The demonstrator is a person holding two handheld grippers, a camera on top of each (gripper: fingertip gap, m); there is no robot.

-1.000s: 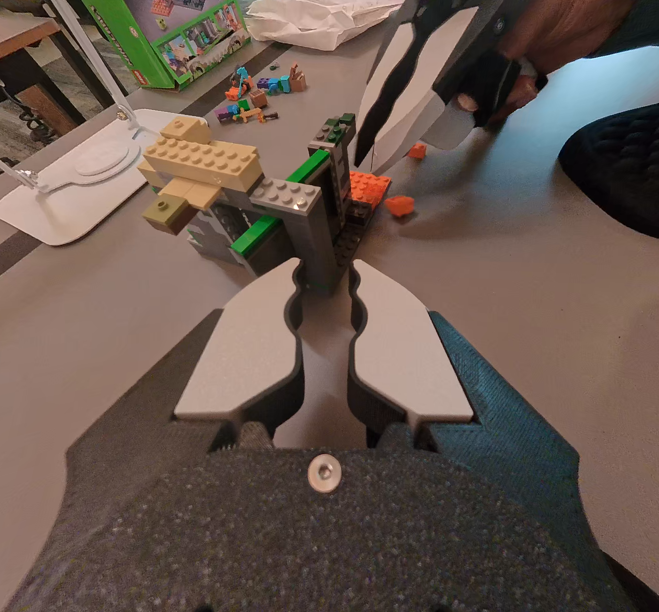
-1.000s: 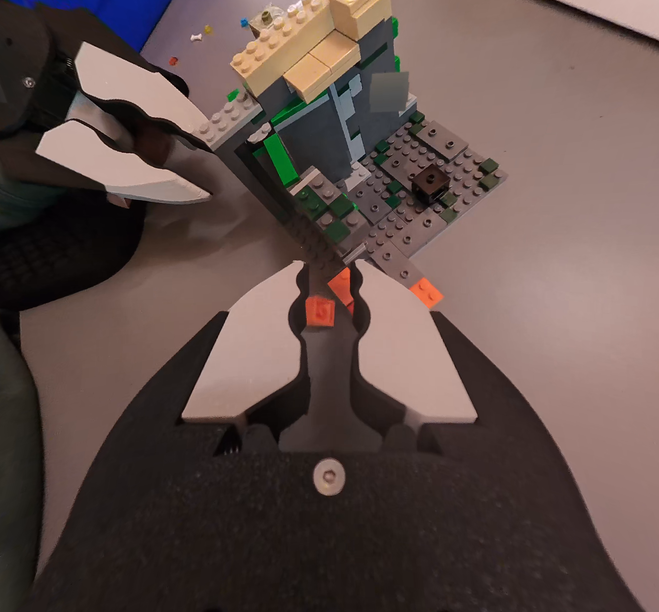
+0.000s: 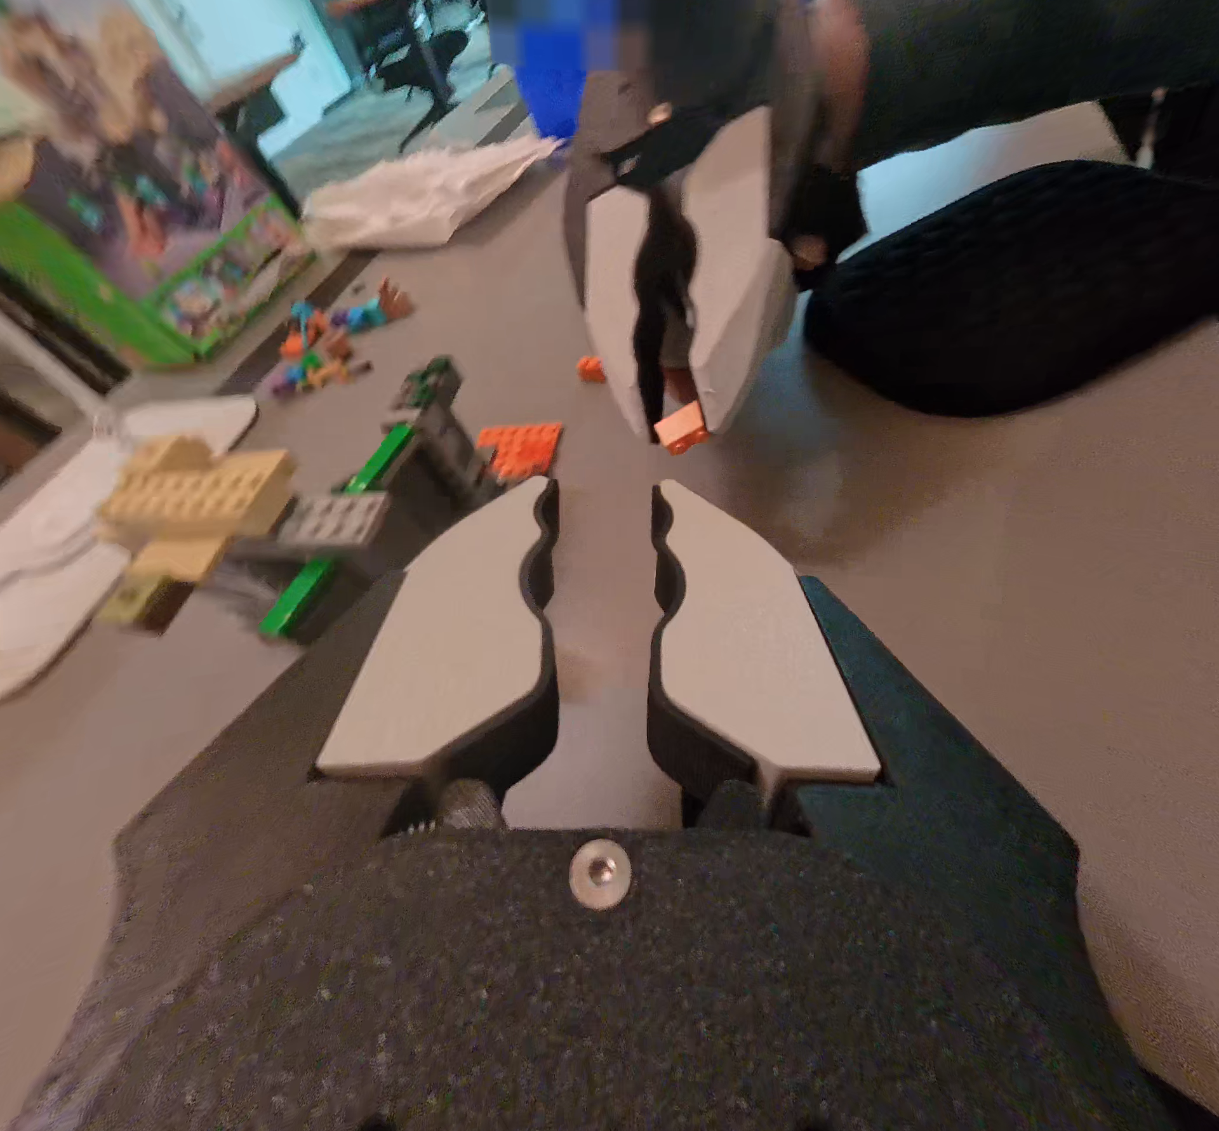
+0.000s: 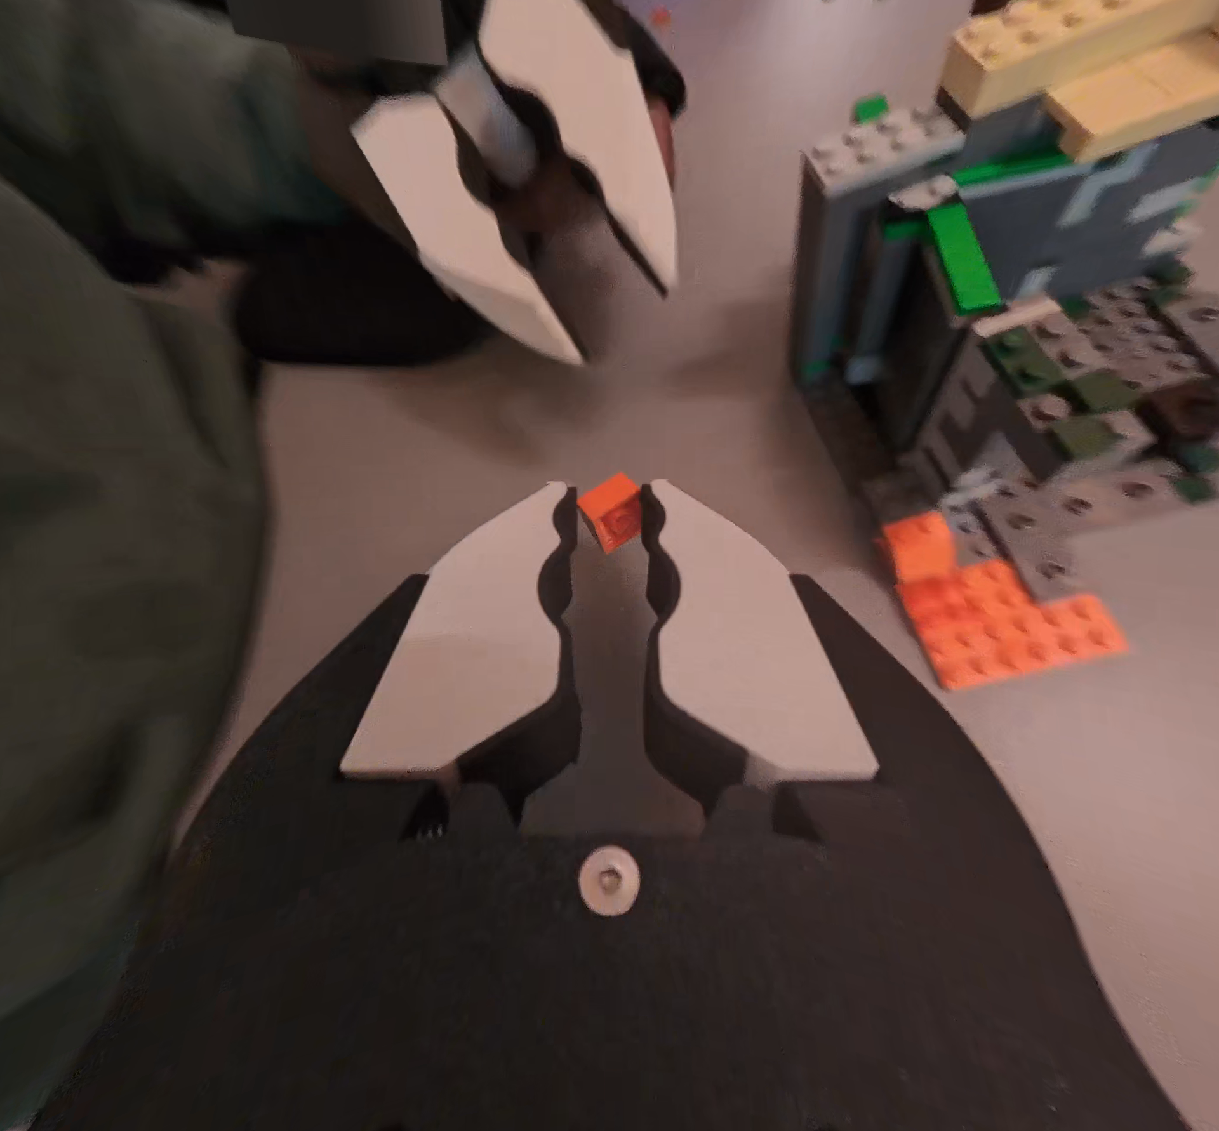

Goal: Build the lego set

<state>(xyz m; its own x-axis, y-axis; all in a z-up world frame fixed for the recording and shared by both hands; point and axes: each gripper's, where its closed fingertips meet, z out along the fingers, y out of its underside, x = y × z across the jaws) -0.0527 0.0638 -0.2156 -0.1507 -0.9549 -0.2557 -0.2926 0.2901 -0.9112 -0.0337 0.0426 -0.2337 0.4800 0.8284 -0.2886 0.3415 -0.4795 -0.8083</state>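
Left wrist view: left gripper spread, empty, over bare table; a second ago it clasped grey pillar of build, now lower left of frame, released. Right gripper upper centre, pinching small orange brick.

Right wrist view: orange brick pinched at fingertips, lifted off table, no longer beside orange plate at right. Judgement: pick done, placement on build next.

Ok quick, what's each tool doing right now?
Left tool: open, holding nothing.
Right tool: shut on a small orange brick, lifted off the table.
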